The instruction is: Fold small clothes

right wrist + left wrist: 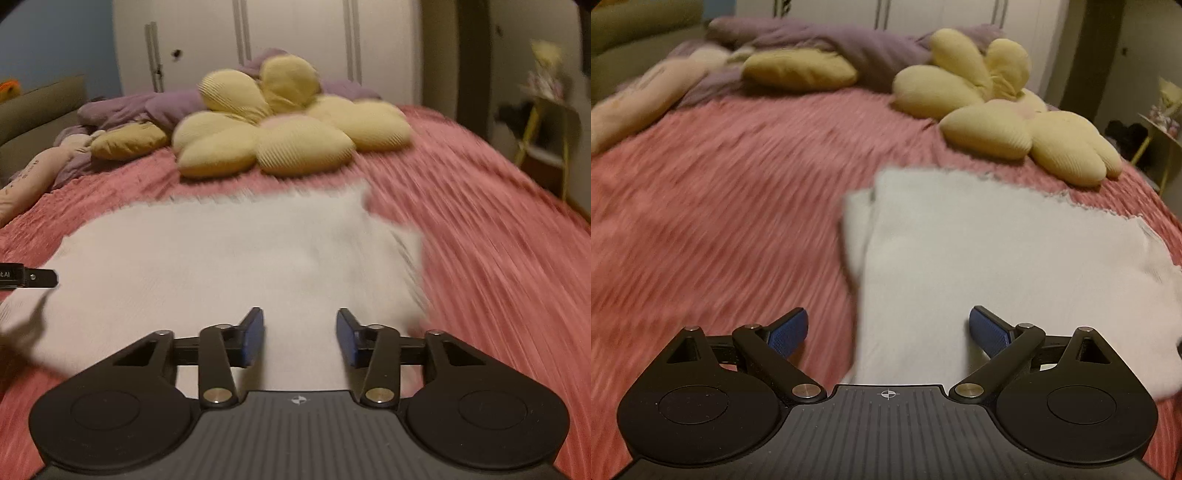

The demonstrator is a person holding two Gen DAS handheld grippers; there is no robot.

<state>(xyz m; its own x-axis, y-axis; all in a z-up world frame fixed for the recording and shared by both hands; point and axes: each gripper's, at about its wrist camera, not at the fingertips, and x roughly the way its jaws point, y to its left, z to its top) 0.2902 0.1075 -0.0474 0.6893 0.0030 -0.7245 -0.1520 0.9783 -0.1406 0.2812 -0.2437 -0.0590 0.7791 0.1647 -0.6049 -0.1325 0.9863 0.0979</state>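
Note:
A white garment (997,266) lies spread flat on the pink bedspread (720,206), with a folded layer along its left edge. My left gripper (888,332) is open and empty, over the garment's near left edge. In the right wrist view the same garment (229,258) fills the middle. My right gripper (300,338) is open and empty above its near right part. The tip of the left gripper (29,277) pokes in at the left edge of that view. Both views are blurred by motion.
A yellow flower-shaped cushion (1004,107) lies just beyond the garment; it shows in the right wrist view too (280,125). A yellow pillow (799,70) and a purple blanket (849,44) lie at the bed's head. A small yellow-legged side table (546,136) stands right of the bed.

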